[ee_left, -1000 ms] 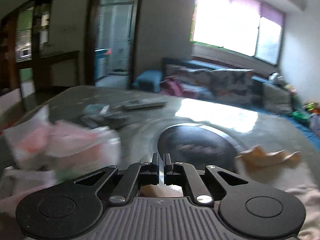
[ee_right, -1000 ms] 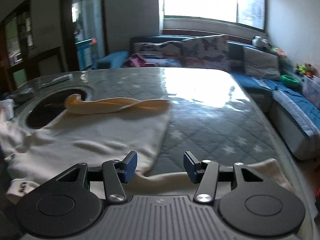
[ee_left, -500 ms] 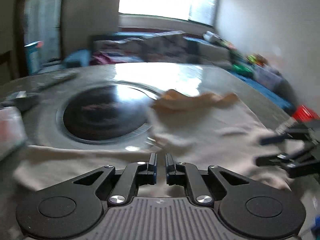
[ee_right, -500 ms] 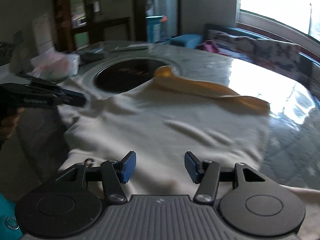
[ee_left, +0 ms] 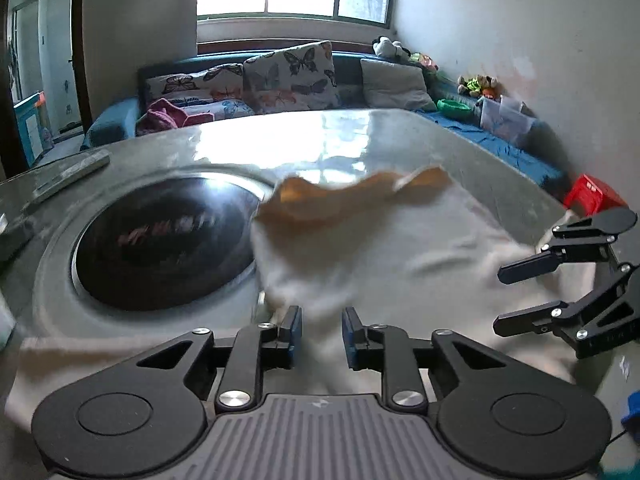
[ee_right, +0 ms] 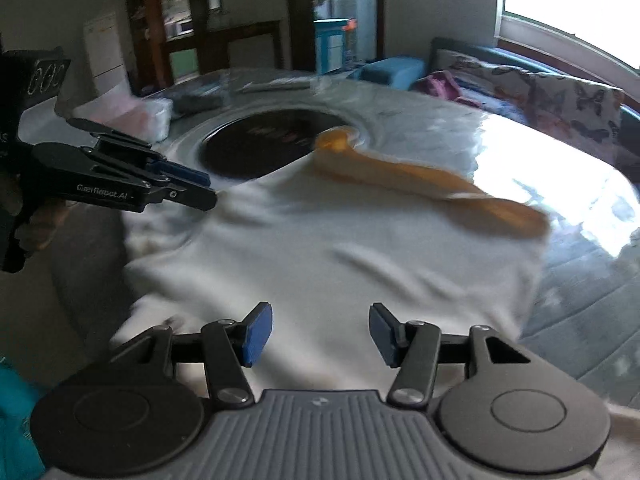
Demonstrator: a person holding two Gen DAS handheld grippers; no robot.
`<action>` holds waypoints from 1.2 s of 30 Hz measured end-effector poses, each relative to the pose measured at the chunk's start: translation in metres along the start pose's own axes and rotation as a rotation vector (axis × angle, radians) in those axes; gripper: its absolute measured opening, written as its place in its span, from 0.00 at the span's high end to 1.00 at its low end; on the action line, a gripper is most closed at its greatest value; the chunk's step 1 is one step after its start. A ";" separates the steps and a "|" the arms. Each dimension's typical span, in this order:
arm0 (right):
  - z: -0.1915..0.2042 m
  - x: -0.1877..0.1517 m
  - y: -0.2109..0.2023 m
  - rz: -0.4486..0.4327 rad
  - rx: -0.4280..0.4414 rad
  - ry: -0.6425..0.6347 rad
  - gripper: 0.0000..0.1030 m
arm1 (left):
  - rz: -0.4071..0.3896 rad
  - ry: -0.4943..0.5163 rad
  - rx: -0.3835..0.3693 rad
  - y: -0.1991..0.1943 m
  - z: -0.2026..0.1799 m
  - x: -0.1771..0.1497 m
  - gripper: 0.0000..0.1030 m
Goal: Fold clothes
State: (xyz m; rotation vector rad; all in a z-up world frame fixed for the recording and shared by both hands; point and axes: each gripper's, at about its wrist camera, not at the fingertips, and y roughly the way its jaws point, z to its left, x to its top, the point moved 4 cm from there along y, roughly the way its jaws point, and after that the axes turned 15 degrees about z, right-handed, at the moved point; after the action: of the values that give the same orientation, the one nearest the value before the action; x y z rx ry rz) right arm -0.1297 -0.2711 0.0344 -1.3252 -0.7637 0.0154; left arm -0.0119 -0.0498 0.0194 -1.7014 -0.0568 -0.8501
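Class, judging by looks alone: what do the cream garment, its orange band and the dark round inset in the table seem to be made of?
Cream garment: soft matte knit, probably cotton; it wrinkles and drapes.
Orange band: similar cloth, perhaps ribbed trim; too blurred to confirm.
Dark round inset: glossy glass or ceramic, likely; it mirrors light.

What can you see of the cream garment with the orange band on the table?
The cream garment lies spread, mostly flat, on the grey table, with soft wrinkles. It looks like thick knit fabric. An orange band edges its far side, partly lifted and wavy. One corner overlaps the round black inset. Both grippers hover open above it.
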 end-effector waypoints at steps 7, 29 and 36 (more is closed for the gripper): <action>-0.074 0.036 0.016 0.025 -0.031 0.099 0.47 | 0.087 0.043 -0.017 0.053 -0.004 0.060 0.72; -0.182 0.086 0.057 0.028 -0.159 0.270 0.48 | 0.069 -0.086 0.088 0.105 0.050 0.127 0.53; -0.184 0.071 0.057 0.067 -0.135 0.301 0.67 | 0.078 -0.007 0.113 0.119 0.037 0.126 0.83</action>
State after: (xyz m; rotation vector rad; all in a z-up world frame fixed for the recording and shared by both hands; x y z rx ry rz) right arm 0.0415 -0.3834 0.0118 -1.4408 -0.4710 -0.1809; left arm 0.1538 -0.1049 -0.0106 -1.5905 -0.0429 -0.7689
